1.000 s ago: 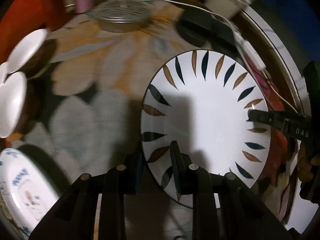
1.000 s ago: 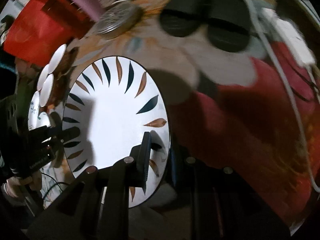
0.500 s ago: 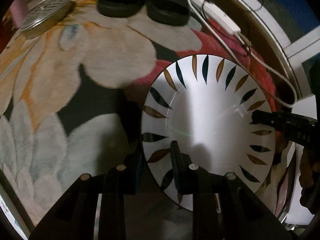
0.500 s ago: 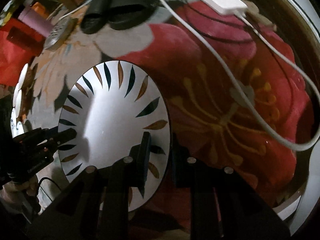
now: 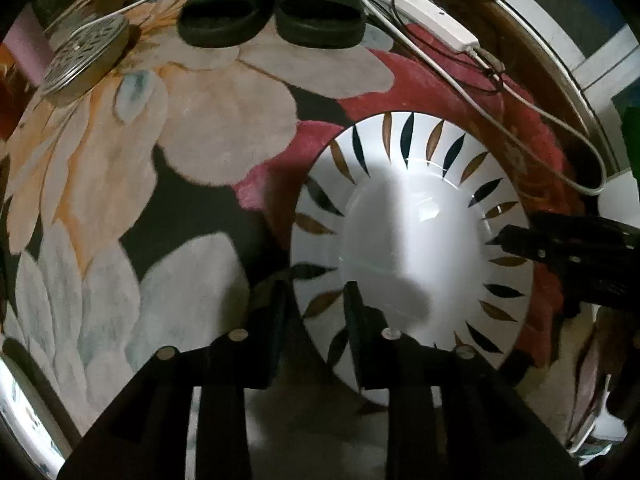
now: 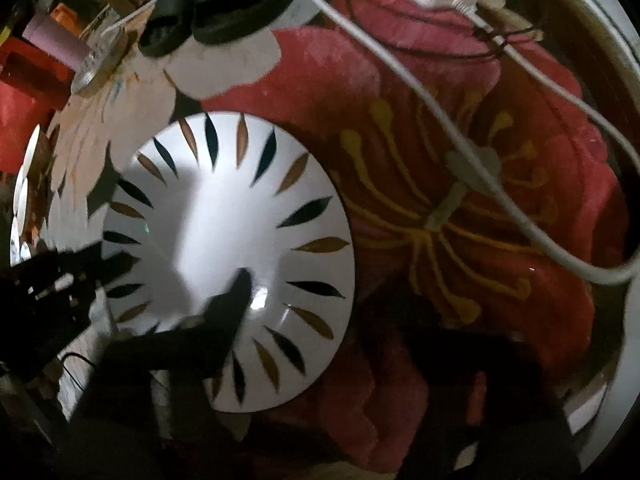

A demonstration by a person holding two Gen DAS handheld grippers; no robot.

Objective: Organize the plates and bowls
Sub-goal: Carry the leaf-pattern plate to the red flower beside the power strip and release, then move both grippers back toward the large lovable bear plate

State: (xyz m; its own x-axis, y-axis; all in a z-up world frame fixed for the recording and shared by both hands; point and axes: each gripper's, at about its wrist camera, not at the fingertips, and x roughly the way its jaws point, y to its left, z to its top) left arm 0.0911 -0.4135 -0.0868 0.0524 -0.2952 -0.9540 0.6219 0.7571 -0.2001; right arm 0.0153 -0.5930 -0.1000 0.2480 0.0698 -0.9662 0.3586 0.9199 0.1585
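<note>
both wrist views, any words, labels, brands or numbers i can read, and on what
None can be read now.
The plate carries only dark and gold leaf marks, no lettering.
The white power strip shows no legible print.
The right gripper, seen from the left wrist view, shows no legible marking.

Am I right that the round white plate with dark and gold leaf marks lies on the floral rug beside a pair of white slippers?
Not quite: the slippers are black, not white, as the left wrist view shows. The plate does lie on the floral rug.
</note>
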